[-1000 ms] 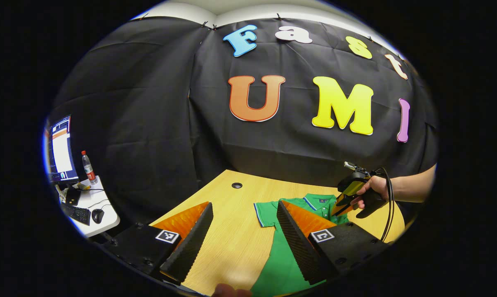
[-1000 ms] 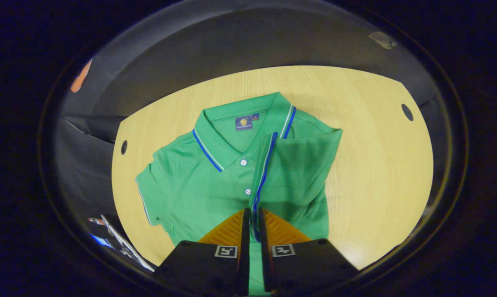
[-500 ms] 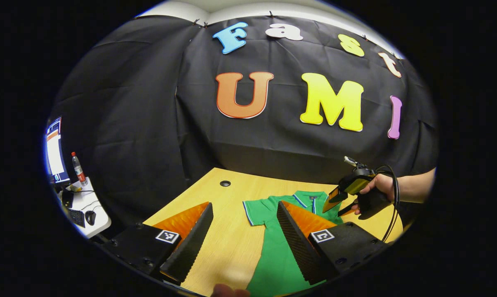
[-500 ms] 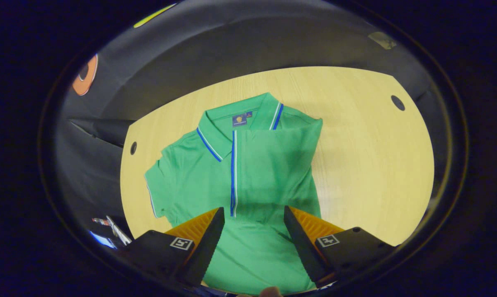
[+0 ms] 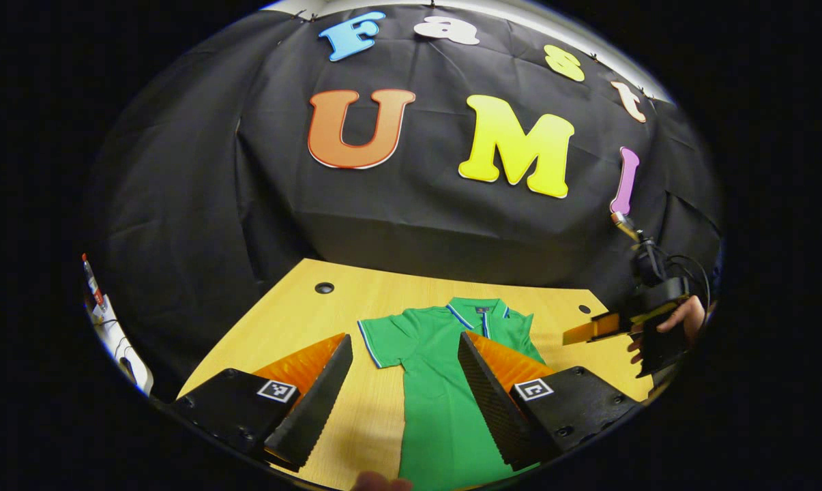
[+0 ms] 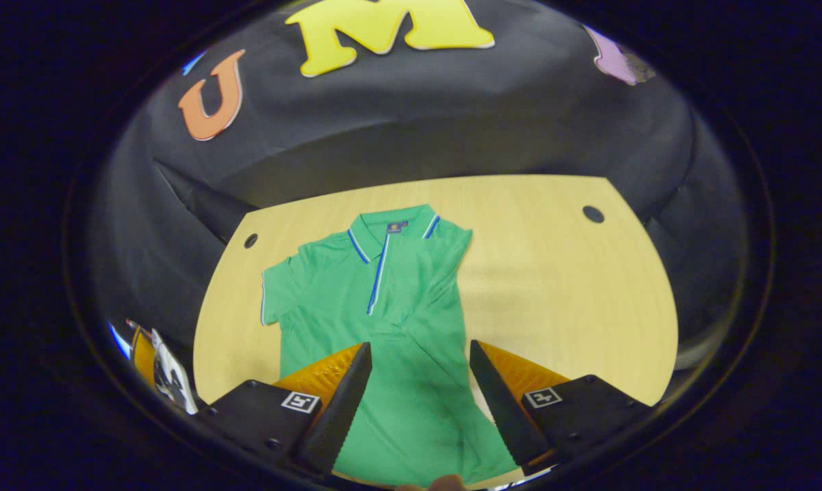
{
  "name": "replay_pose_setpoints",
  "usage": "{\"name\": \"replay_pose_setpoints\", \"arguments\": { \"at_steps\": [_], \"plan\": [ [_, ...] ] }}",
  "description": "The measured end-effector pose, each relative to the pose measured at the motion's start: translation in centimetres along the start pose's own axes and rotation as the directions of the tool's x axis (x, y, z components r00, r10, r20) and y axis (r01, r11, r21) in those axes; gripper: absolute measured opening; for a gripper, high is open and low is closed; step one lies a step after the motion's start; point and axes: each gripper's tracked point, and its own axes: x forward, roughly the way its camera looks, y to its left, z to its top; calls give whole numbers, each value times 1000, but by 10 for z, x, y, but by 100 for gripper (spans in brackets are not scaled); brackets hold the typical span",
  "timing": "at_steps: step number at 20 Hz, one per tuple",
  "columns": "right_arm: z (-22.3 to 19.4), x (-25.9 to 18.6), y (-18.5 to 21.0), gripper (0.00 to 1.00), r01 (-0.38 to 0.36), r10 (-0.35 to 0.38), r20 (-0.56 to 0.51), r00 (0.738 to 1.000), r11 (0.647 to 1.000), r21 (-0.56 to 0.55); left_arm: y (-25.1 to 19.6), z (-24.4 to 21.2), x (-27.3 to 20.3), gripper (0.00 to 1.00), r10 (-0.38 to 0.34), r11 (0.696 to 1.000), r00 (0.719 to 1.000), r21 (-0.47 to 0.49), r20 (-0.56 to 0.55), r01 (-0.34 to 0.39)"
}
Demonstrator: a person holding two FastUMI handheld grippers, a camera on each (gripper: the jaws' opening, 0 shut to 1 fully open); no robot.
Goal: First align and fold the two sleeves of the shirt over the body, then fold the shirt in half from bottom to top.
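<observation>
A green polo shirt [image 6: 383, 300] with blue-trimmed collar lies flat on the wooden table [image 6: 554, 286], collar toward the wall. One sleeve [image 6: 417, 273] lies folded over the body, its blue-edged cuff near the placket. The other sleeve [image 6: 277, 293] is spread out to the side. My right gripper [image 6: 417, 402] hovers open above the lower body, holding nothing. In the left gripper view the shirt [image 5: 438, 382] lies ahead between the fingers of my open, empty left gripper [image 5: 404, 402]. The right gripper [image 5: 578, 335] is held by a hand [image 5: 683, 320] off the shirt's right side.
The table has round cable holes near its far corners [image 6: 593, 214] [image 6: 250, 240] [image 5: 324, 288]. Black cloth walls close in behind and beside the table. Bare wood lies to the right of the shirt [image 6: 561, 320].
The right gripper opened and let go of the sleeve cuff, then pulled back from the shirt. The sleeve now rests folded on the body. The left gripper swung toward the shirt.
</observation>
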Motion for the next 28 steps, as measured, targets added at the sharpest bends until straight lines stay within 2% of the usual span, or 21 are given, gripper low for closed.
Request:
{"name": "replay_pose_setpoints", "arguments": {
  "at_steps": [3,6,9,13,18,23,28],
  "plan": [
    [-3,-46,-10,93,9,0,145,989,998,-67,0,-11,21,100,-29,1000,998,-6,-60,28],
    [-9,-89,-15,93,-6,30,262,965,996,-94,-1,-22,37,98,-46,999,993,-23,-113,44],
    [-20,-129,-21,93,-31,54,330,942,997,-74,-2,-34,53,99,-80,996,981,-58,-175,71],
    [-27,-169,-40,93,-2,39,399,916,996,-93,3,-50,78,99,-136,987,950,-117,-283,106],
    [-34,-192,-62,93,6,15,413,910,999,-51,16,-74,116,99,-207,968,864,-226,-458,112],
    [-38,-200,-67,93,1,13,415,910,999,-33,38,-87,147,99,-246,934,780,-355,-575,34],
    [-43,-202,-69,93,0,8,408,913,1000,-22,53,-103,170,98,-256,921,689,-389,-678,-41]
  ]
}}
